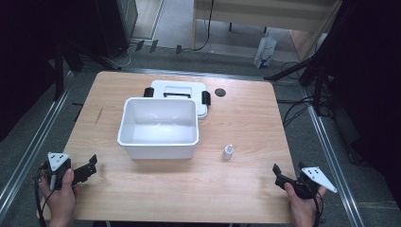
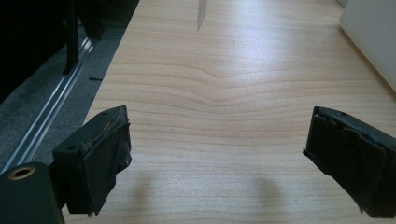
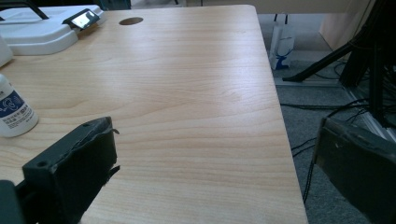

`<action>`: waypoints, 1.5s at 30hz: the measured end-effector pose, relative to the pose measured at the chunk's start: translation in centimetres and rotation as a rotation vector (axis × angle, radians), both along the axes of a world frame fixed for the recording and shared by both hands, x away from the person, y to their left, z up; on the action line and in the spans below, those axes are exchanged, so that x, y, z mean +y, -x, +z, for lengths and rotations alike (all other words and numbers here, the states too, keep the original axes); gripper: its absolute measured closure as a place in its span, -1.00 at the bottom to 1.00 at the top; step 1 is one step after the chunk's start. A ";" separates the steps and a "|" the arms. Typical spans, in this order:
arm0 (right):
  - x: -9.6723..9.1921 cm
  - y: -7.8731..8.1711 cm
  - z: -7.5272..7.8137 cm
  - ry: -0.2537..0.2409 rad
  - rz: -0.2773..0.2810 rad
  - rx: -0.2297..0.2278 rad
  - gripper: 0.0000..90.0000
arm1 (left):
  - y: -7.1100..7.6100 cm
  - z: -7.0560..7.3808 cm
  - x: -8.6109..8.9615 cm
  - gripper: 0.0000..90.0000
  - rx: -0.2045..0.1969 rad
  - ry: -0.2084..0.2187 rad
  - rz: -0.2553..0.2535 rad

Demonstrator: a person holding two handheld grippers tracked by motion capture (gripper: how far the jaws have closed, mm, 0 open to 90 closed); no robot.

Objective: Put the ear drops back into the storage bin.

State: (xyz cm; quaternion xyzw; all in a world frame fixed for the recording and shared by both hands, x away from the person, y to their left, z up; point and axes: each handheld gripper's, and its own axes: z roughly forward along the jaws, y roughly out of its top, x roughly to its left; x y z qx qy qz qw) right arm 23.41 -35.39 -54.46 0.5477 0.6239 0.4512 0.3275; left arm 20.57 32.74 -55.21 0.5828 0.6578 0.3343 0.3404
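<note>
The small bottle [image 1: 228, 152] stands upright on the table [image 1: 246, 123], ahead of the right gripper [image 1: 287, 173] and off to the left of its fingers [image 3: 74, 163], well apart from them. In the right gripper view its white body and blue label sit just beyond the left finger. The right gripper's fingers are spread wide with nothing between them. The left gripper [image 1: 89, 166] rests near the table's near left corner, its fingers [image 2: 100, 158] likewise apart and empty over bare wood.

The bottle looks like light, stiff plastic, smooth and round, so it would likely slip or tip if pinched near the narrow cap. The safer hold, I judge, is across the middle of the body, where the sides are straight and the label gives a little grip. Being so light, it could topple from a nudge by one finger arriving first, so both fingers should close on it evenly.

The white box [image 1: 158, 127] stands open ahead of the left gripper's fingers and to their right, well apart; its inside looks empty. Its lid [image 1: 182, 90], with black latches, lies flat on the table just behind the box, touching or nearly touching its far rim.
</note>
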 end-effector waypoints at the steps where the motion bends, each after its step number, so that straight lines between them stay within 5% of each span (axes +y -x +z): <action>1: 0.0 0.0 0.0 0.000 0.000 -0.002 -0.97 | 0.0 0.0 0.0 -0.83 -0.001 -0.001 0.002; 6: 0.2 0.0 0.1 0.007 0.008 0.011 -0.73 | 0.0 0.0 -0.1 -0.83 -0.002 -0.011 0.001; 11: 0.3 -0.2 0.3 0.011 0.031 0.052 -0.70 | 0.0 0.0 -0.1 -0.83 -0.002 -0.012 0.002; 18: 1.7 -0.8 1.0 0.064 0.117 0.123 -0.62 | 0.0 0.0 0.0 -0.83 -0.007 -0.004 0.003; 32: 4.6 -4.3 5.5 0.298 0.288 0.282 -0.59 | 0.0 0.0 0.1 -0.83 0.002 0.006 -0.001; 45: 9.5 -9.0 8.7 0.633 0.527 0.585 -0.49 | 0.0 0.0 0.2 -0.83 -0.002 0.015 0.001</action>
